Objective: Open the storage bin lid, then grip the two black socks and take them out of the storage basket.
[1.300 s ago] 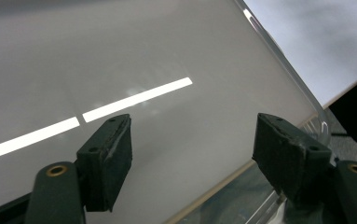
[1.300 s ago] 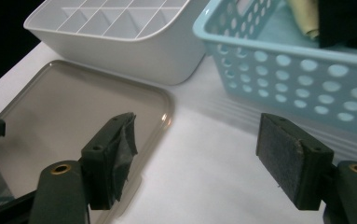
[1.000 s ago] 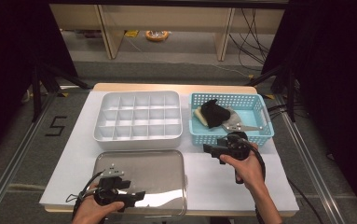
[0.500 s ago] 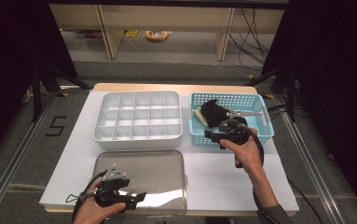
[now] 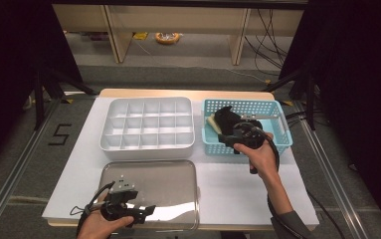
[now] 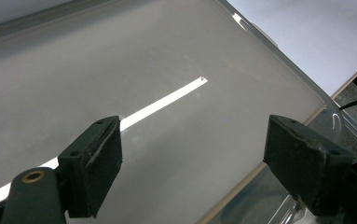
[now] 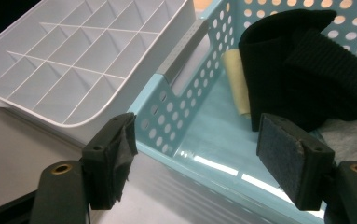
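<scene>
White-topped counter under a dark room, and all the action sits at the pale blue perforated plastic basket, our landmark at the far right of the counter. Inside it lies a folded black ribbed cloth, bunched toward the basket's far-left corner, resting against a cream-coloured pad on its left and over a bit of grey fabric on the basket floor. The right gripper hovers at the basket's near-left corner, jaws spread wide, one outside the basket's wall and the other above its inside, just short of the black cloth and holding nothing. From the high view the right hand reaches over the basket's near rim.

Just left of the basket, almost touching, stands the white plastic compartment tray, all its cells bare. Nearer than the basket and off to its left lies the shiny rectangular metal tray, flat on the counter. The left gripper hangs over that metal tray's near edge, well apart from the basket, jaws wide open and gripping nothing, with a bright strip of reflected light running across the metal below it.
</scene>
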Available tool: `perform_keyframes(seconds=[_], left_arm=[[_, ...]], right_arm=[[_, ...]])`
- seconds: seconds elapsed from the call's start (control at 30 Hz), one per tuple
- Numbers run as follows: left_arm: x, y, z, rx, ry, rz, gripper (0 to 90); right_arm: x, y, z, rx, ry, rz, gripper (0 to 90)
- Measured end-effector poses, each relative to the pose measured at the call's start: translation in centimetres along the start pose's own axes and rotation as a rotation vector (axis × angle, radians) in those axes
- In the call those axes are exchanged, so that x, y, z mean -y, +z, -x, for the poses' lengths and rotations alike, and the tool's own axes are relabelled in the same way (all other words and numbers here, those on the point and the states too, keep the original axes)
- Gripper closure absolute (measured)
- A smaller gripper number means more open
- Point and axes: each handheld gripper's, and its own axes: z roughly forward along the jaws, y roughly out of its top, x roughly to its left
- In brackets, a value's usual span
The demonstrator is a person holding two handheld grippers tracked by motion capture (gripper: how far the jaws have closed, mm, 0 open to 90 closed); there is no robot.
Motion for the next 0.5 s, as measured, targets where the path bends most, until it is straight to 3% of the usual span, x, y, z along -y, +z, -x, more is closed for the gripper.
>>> perform_keyframes(seconds=[0.17, 0.2, 0.23, 0.3, 0.37, 0.43, 0.47, 0.5], left_arm=[[0.1, -0.13, 0.05, 0.007, 0.004, 0.007, 18.6], [0.08, -0.12, 0.06, 0.004, 0.004, 0.008, 18.6], [0.04, -0.16, 0.03, 0.001, 0.012, 0.009, 18.6], [0.13, -0.07, 0.19, 0.022, -0.019, 0.014, 18.6], [0.08, -0.27, -0.03, 0.009, 0.018, 0.009, 18.6], [0.07, -0.31, -0.03, 0.004, 0.015, 0.015, 18.6], [0.04, -0.34, -0.12, 0.011, 0.019, 0.012, 18.6], [0.05, -0.32, -0.12, 0.003, 0.013, 0.016, 18.6]], right_arm=[[0.03, 0.07, -0.21, 0.002, 0.005, -0.011, 29.5], [0.0, -0.1, -0.49, 0.01, 0.034, -0.02, 29.5], [-0.09, -0.14, -0.11, 0.012, -0.023, -0.001, 29.5], [-0.11, -0.21, -0.23, 0.017, 0.014, 0.001, 29.7], [-0.2, -0.15, 0.29, 0.019, -0.025, 0.007, 30.0], [-0.32, -0.09, 0.44, 0.018, -0.029, -0.002, 32.3], [-0.45, -0.05, 0.14, 0.026, 0.007, -0.015, 32.6], [-0.73, 0.05, 0.44, 0.02, -0.027, -0.01, 33.6]])
